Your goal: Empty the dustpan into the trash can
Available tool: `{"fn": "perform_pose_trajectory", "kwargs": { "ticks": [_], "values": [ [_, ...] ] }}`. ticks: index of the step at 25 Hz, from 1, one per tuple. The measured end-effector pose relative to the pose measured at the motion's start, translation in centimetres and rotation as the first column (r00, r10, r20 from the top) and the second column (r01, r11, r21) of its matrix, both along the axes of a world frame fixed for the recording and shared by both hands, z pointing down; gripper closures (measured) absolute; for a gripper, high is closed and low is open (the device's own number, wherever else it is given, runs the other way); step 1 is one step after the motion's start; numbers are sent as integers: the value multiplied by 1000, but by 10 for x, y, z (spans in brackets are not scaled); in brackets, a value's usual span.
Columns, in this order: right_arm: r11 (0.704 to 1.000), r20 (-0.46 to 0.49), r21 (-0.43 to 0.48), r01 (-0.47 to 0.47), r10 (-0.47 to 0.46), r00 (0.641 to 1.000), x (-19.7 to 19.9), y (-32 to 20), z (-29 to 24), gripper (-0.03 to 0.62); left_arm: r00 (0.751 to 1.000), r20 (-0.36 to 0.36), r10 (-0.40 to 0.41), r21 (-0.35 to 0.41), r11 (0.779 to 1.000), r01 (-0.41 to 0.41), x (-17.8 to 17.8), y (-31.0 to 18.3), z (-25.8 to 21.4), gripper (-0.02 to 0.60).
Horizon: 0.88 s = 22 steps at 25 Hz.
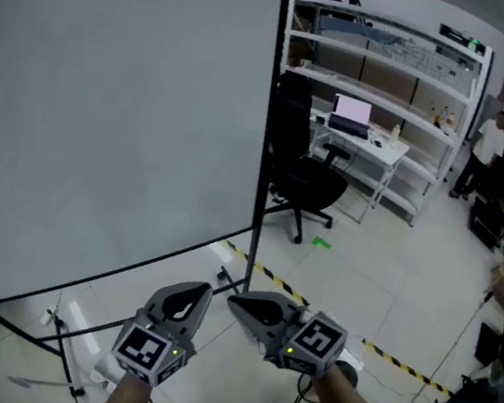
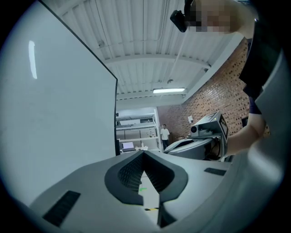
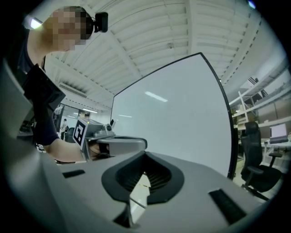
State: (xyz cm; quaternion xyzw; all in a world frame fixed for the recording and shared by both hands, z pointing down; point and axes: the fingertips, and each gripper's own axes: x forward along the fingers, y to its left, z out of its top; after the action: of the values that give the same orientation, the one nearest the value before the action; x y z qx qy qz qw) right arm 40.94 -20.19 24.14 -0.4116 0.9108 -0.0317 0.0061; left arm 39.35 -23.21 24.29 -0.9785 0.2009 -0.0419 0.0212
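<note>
Grey plastic jaws meet tip to tip on both tools: the left gripper [image 1: 201, 290] and right gripper [image 1: 233, 302] hold nothing and sit side by side and level, just below the lower edge of the big white screen [image 1: 115, 110]. Neither dustpan nor trash can appears in any view, so where the dustpan lies, which way it points and how its long axis runs cannot be told. Empty grippers suit a dustpan yet to be fetched, or one already tipped out and put down. A black office chair [image 1: 307, 181] stands right of the screen.
</note>
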Motion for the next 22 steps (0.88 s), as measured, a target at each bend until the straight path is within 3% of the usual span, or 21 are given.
{"fn": "perform_pose_trajectory", "kwargs": {
  "ticks": [5,8,12,18,22],
  "values": [
    [999,17,-5,49,-49,999,18,-25,-4,583,999,-13,-45,48,998,45,14,-19,-5,581],
    [996,33,-5,91,-90,995,-5,-48,8,583,997,27,-74,37,997,73,-13,-39,7,581],
    [992,38,-15,125,-125,991,-31,-66,14,583,993,17,-113,-1,994,113,-41,-58,13,581],
    [993,34,-17,116,-115,993,-53,-90,15,583,996,0,-94,-8,996,94,-60,-83,9,581],
    [999,9,-13,47,-46,999,-61,-110,16,583,998,-16,-66,-4,998,66,-66,-103,5,581]
  ]
}}
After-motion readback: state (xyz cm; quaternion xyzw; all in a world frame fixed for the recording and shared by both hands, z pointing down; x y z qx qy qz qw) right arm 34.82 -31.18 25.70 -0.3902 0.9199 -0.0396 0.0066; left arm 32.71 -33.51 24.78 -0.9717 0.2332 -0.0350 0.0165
